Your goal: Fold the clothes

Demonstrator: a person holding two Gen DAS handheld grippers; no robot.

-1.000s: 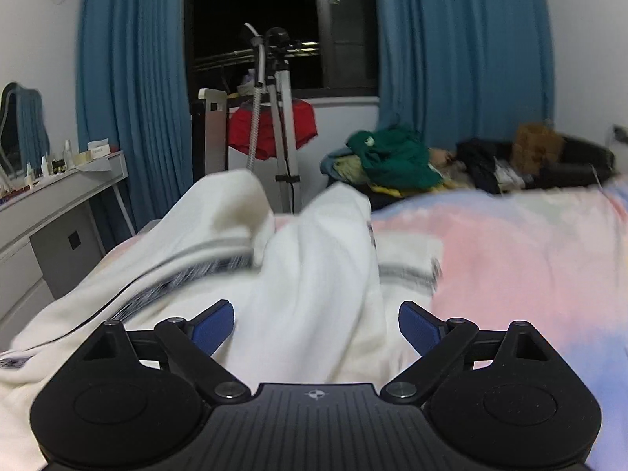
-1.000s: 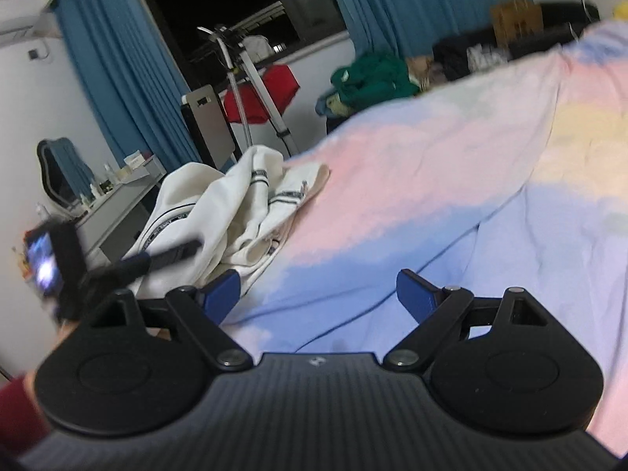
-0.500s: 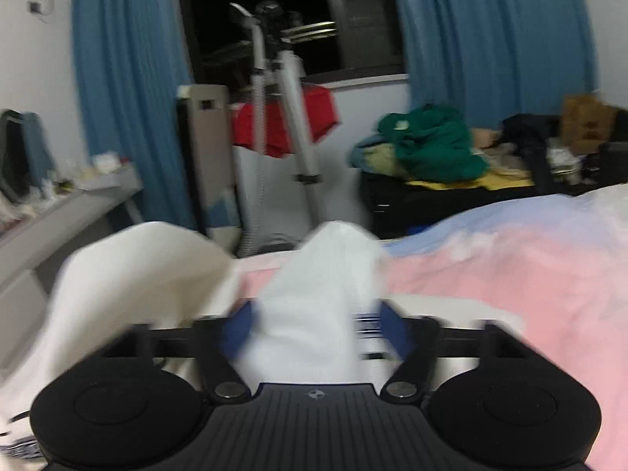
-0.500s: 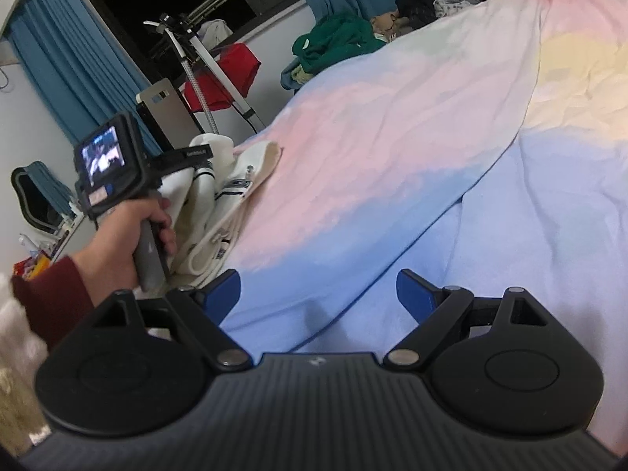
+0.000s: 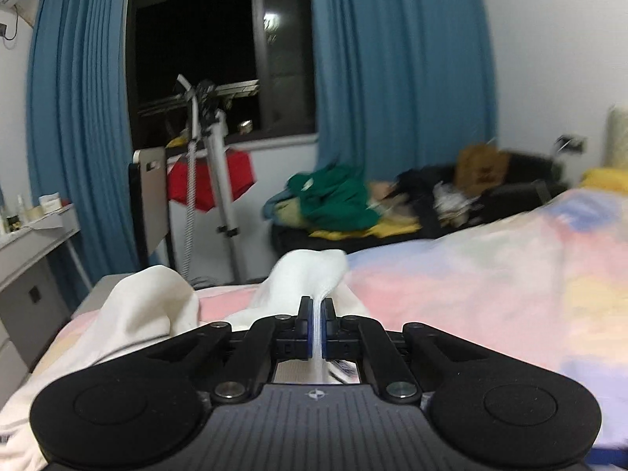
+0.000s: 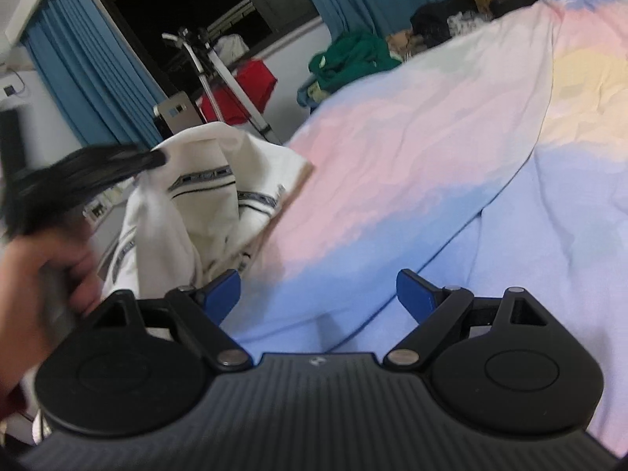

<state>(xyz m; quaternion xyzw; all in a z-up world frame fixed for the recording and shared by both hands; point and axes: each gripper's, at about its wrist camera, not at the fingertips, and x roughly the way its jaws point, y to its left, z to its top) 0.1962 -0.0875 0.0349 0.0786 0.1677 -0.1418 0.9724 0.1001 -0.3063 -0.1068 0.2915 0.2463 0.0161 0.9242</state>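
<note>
Here my left gripper [image 5: 317, 316] is clamped on a fold of the white garment [image 5: 149, 306], which rises off the bed [image 5: 490, 274]; my right gripper [image 6: 318, 294] gapes empty above the sheet, the garment [image 6: 212, 196] to its left.

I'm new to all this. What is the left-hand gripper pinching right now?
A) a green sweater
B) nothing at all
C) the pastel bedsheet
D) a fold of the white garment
D. In the left wrist view the left gripper has its jaws shut on a thin fold of the white garment, which lies on the pastel bedsheet; the green clothes lie far off by the window.
</note>
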